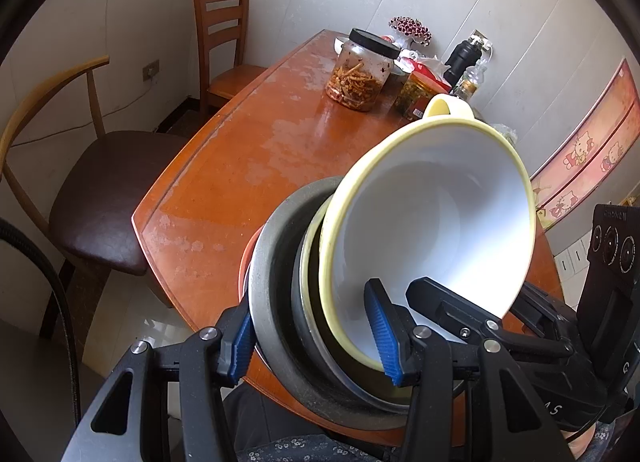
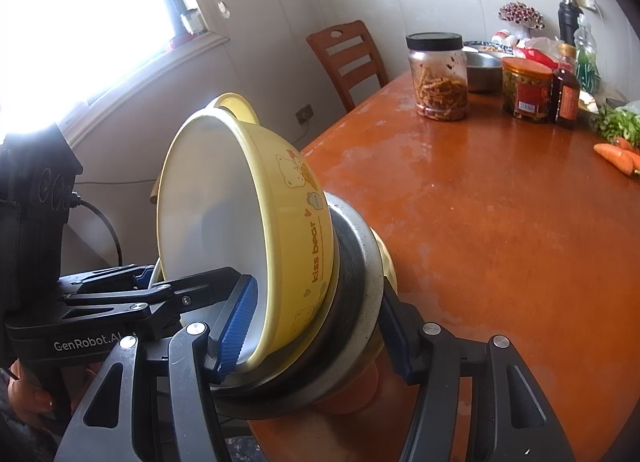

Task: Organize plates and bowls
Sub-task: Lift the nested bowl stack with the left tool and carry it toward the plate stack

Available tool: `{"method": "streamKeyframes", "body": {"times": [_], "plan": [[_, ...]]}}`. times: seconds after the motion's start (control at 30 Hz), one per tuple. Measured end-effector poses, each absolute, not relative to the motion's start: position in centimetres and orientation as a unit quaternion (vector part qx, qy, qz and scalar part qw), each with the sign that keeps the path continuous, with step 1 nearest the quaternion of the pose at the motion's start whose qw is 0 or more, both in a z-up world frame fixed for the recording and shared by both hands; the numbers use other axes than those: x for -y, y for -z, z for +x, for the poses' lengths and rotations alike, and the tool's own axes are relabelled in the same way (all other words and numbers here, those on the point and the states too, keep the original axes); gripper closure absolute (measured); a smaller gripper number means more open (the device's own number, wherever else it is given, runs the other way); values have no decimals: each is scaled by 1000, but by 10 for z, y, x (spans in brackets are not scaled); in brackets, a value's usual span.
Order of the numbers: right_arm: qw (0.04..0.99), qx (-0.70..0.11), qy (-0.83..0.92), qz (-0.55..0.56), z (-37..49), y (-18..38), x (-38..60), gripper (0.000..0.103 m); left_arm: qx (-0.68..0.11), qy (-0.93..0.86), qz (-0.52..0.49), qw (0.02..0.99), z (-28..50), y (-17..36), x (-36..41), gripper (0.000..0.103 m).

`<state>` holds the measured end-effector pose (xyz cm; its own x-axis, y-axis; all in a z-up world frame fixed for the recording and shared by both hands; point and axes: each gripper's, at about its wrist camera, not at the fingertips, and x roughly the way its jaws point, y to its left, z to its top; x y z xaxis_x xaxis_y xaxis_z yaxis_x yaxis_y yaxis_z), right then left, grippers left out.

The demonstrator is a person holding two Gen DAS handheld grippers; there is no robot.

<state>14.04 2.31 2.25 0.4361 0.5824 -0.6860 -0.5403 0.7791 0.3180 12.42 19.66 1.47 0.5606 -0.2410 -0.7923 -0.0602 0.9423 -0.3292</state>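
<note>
A yellow bowl (image 1: 432,214) with a white inside and a bear print (image 2: 288,222) lies nested in a grey-rimmed dark dish (image 1: 264,282) (image 2: 360,282). An orange piece (image 2: 348,394) shows beneath them. The stack is tilted on edge over the near edge of the table (image 1: 240,142). My left gripper (image 1: 312,342) is shut on the stack's rim, one blue pad outside the grey dish and one inside the yellow bowl. My right gripper (image 2: 316,332) is shut on the opposite rim in the same way. One of its fingers (image 1: 440,302) reaches into the bowl in the left wrist view.
At the table's far end stand a black-lidded jar (image 2: 440,78), a red-labelled jar (image 2: 526,90), bottles and a metal bowl (image 2: 482,70). Carrots (image 2: 616,156) and greens lie at the right edge. Two chairs (image 1: 100,190) (image 1: 224,46) stand left of the table.
</note>
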Motion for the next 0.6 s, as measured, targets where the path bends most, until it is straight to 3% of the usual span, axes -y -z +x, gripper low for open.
{"method": "streamKeyframes", "body": {"times": [0.6], "plan": [[842, -425, -331, 28, 148, -13, -25, 41, -475, 49, -163, 863, 131, -7, -197, 53]]}}
